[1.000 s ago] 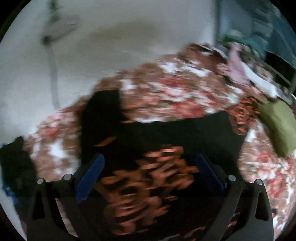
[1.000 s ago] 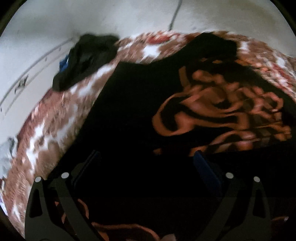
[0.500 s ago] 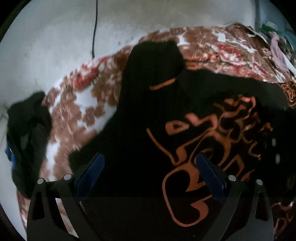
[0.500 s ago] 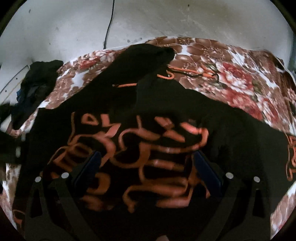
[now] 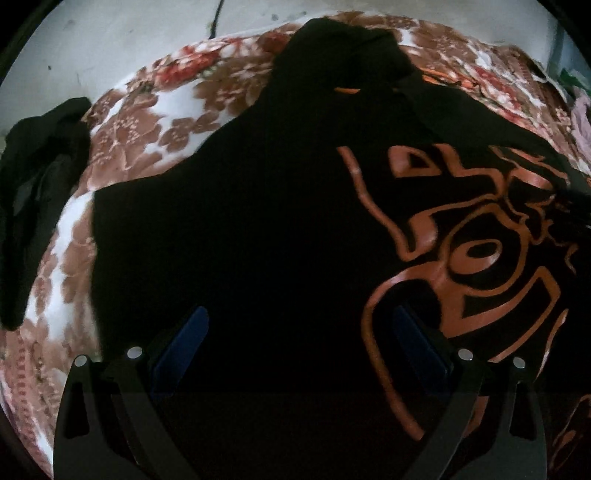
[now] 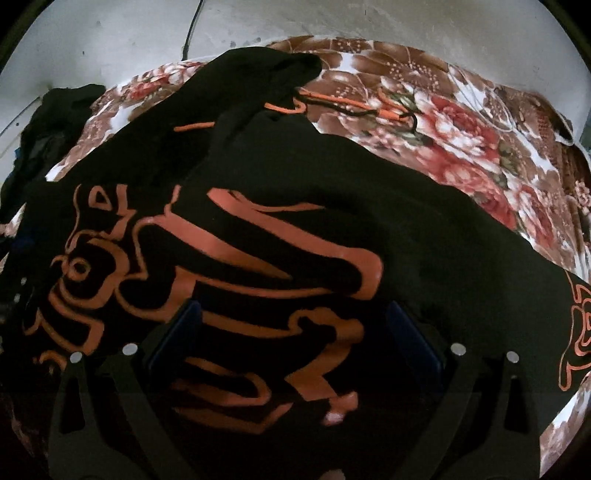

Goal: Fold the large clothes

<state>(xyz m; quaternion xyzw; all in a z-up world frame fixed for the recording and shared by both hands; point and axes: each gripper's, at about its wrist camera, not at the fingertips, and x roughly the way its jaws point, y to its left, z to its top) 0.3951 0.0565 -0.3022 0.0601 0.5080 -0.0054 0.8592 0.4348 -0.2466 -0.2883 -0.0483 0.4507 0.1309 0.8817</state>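
Note:
A large black hoodie (image 5: 258, 221) with an orange graphic (image 5: 476, 258) lies spread face up on a floral bedspread (image 5: 147, 122). Its hood (image 5: 332, 48) points toward the far wall. My left gripper (image 5: 301, 347) is open, hovering low over the plain black left part of the chest, its blue pads (image 5: 181, 347) wide apart. In the right wrist view the hoodie (image 6: 369, 192) fills the frame, and my right gripper (image 6: 295, 339) is open just above the orange graphic (image 6: 258, 258). Orange drawstrings (image 6: 343, 103) trail from the hood (image 6: 251, 74) onto the bedspread. A sleeve cuff with orange print (image 6: 580, 332) lies at the right.
A heap of dark clothes (image 5: 33, 184) sits at the bed's left edge, also in the right wrist view as dark clothes (image 6: 55, 118). A pale wall (image 6: 332, 18) with a hanging cable (image 6: 190, 29) runs behind the bed. Bare floral bedspread (image 6: 480, 129) shows right of the hoodie.
Both grippers have swung to face the hood and dropped closer to the hoodie, which now fills both views. Both stay open.

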